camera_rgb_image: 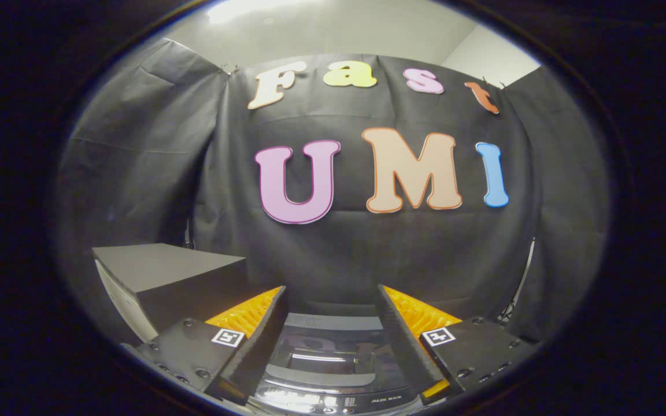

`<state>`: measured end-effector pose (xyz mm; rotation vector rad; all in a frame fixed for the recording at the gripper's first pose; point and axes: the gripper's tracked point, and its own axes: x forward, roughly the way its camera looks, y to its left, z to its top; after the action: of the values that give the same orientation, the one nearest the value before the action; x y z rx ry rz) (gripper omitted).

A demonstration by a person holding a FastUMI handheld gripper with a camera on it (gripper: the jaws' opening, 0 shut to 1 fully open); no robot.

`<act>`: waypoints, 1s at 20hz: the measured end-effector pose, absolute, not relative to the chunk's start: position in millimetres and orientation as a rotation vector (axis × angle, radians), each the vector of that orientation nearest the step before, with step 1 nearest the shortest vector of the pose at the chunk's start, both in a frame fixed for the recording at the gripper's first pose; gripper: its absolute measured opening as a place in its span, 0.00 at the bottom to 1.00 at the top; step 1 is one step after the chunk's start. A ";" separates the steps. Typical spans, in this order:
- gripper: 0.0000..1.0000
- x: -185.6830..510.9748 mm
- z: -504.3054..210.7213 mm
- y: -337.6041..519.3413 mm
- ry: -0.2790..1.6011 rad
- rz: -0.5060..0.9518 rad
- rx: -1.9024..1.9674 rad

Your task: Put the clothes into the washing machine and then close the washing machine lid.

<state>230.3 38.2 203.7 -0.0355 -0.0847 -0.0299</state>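
Hovering tool (332, 306), fingers apart, above washing machine (333, 375)

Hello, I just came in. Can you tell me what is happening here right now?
A person holds handheld tongs above a top-loading washing machine. The fingers are spread open with nothing between them, and the machine's glossy lid and control strip lie between and below them. No clothes are in sight, so I cannot tell how far the loading has gone. A dark box stands beside the machine, beyond one finger.
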 end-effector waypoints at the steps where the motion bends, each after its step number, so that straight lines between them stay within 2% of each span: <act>1: 0.96 218.9 200.3 34.3 -0.094 -0.031 -0.048; 12: 0.97 95.4 116.5 -10.6 -0.126 -0.082 -0.031; 20: 0.96 35.9 53.2 -8.5 -0.049 -0.059 0.005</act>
<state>35.9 -8.5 53.2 0.0049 -0.0490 -0.0587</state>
